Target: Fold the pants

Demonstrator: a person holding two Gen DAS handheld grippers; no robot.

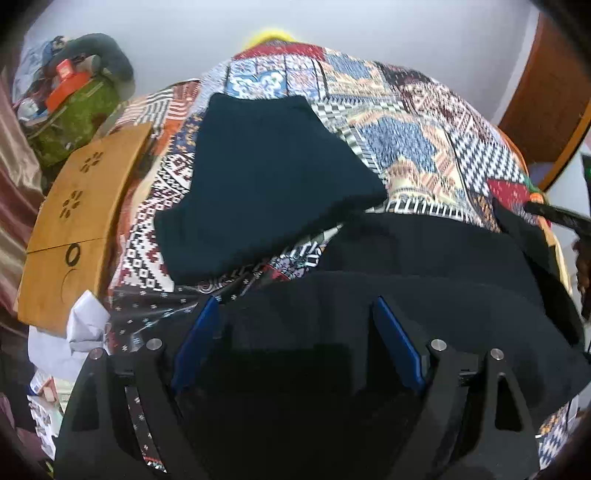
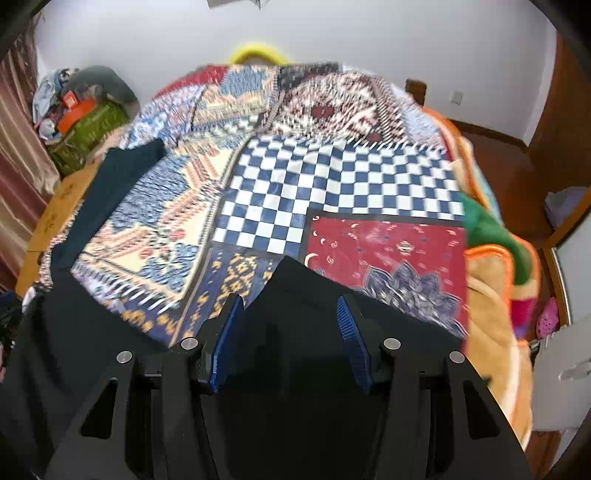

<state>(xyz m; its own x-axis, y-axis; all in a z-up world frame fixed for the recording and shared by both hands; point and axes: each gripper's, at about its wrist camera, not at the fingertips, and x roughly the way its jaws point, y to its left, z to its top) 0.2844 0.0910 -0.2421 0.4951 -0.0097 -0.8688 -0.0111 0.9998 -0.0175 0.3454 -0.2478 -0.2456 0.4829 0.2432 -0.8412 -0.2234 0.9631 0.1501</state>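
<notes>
Black pants (image 1: 424,273) lie on a patchwork bedspread (image 1: 406,122), spread across the near part of the bed. My left gripper (image 1: 295,314) is open, its blue pads wide apart over the black cloth. In the right wrist view the black pants (image 2: 295,295) run under my right gripper (image 2: 290,314), which is open too, with a raised corner of cloth between the pads. A folded dark teal garment (image 1: 266,177) lies farther up the bed; its edge also shows in the right wrist view (image 2: 110,184).
A wooden board (image 1: 77,221) lies at the bed's left edge. A heap of bags and clothes (image 1: 74,96) sits at the far left by a curtain. An orange and green blanket (image 2: 495,266) lies along the right edge. A white wall (image 2: 332,33) stands behind.
</notes>
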